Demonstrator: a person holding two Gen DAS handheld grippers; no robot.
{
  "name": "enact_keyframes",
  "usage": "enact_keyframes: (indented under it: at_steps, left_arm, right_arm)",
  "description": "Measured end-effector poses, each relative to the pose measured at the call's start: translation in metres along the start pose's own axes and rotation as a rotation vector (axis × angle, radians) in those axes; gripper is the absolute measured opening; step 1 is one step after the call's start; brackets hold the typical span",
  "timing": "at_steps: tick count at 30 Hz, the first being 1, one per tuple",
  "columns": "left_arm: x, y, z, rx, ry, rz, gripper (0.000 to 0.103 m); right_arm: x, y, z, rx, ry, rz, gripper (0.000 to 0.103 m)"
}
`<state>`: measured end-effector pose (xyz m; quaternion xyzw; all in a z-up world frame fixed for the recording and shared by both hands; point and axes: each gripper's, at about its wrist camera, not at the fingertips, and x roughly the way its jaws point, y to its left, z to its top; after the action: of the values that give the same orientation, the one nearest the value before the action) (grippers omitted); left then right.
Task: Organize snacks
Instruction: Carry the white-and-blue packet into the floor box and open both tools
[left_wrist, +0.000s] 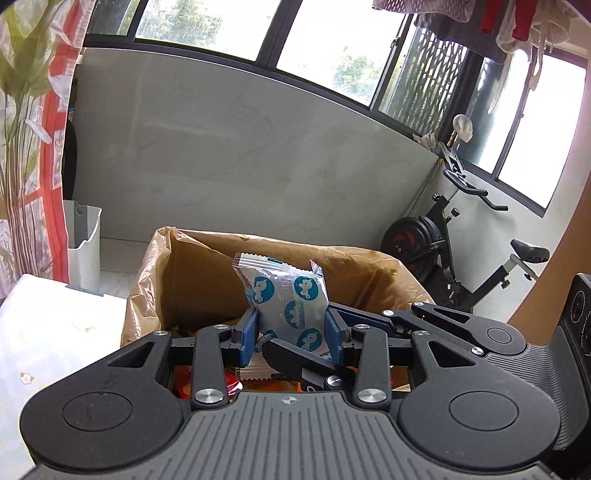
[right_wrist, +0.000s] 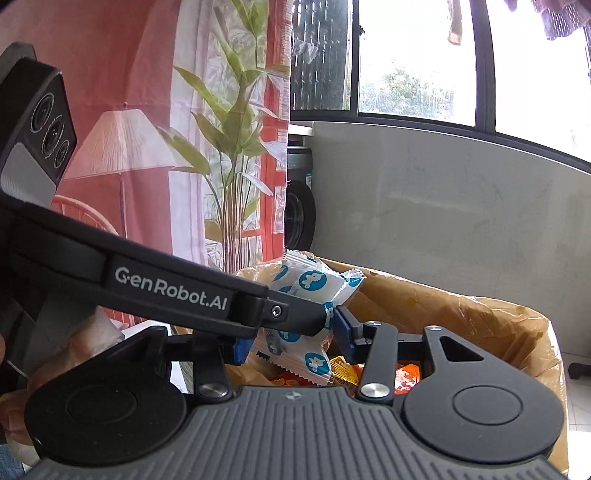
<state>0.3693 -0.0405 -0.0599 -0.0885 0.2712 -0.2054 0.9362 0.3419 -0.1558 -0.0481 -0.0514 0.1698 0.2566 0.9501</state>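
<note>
My left gripper (left_wrist: 291, 334) is shut on a white snack packet with blue round prints (left_wrist: 286, 295), held upright over a brown cardboard box lined with clear plastic (left_wrist: 207, 273). My right gripper (right_wrist: 291, 339) is shut on a second packet of the same kind (right_wrist: 306, 363), low over the box (right_wrist: 461, 306). The left gripper's arm crosses the right wrist view, and its packet (right_wrist: 310, 278) shows there above the right one. The right gripper's finger reaches in from the right in the left wrist view (left_wrist: 295, 356). Orange and red snack packets (right_wrist: 404, 374) lie in the box.
A white table with a flower-print cloth (left_wrist: 55, 332) lies left of the box. A white bin (left_wrist: 83, 243) stands behind it. An exercise bike (left_wrist: 461, 251) stands at the right by the wall. A printed curtain (right_wrist: 184, 147) hangs at the left.
</note>
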Motion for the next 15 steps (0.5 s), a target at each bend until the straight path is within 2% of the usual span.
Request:
enact_keyframes:
  at_steps: [8, 15]
  left_arm:
    - [0.010, 0.002, -0.008, 0.029, 0.020, 0.060, 0.042]
    - [0.009, 0.005, -0.011, 0.049, 0.023, 0.083, 0.054]
  right_arm:
    - [0.023, -0.008, -0.004, 0.018, 0.071, 0.005, 0.047]
    - [0.029, -0.009, -0.010, 0.032, 0.120, -0.031, 0.048]
